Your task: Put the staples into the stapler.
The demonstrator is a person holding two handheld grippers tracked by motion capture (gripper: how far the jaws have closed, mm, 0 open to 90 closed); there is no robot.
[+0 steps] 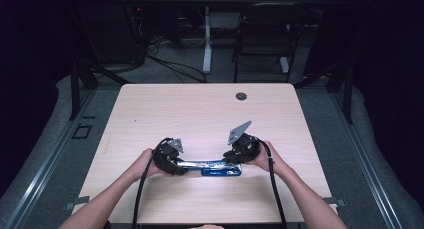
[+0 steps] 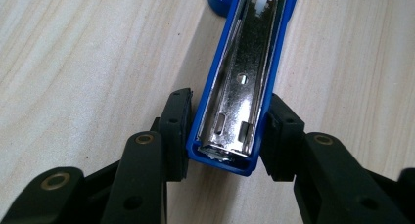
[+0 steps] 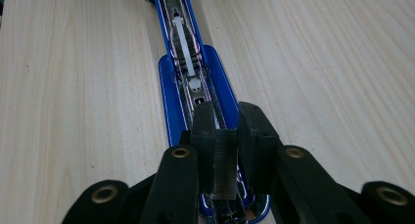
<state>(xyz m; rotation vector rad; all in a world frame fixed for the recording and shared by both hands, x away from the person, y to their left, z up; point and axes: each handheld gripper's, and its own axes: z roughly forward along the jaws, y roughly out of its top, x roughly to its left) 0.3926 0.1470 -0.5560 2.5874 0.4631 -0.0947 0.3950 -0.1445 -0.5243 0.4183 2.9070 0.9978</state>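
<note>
Wooden table (image 1: 165, 109), gripped blue stapler (image 1: 220, 168)

Light wood-grain surface (image 1: 200, 114) w/ a small round dark grommet (image 1: 241, 96) near its far edge. Grey floor (image 1: 330, 119) around it, metal rails (image 1: 45, 164) running along both sides. Beyond: dark folding chair (image 1: 262, 34), white desk leg (image 1: 207, 39), black cables (image 1: 170, 64) tangled on floor. Room edges very dark; the surface itself lit evenly.
</note>
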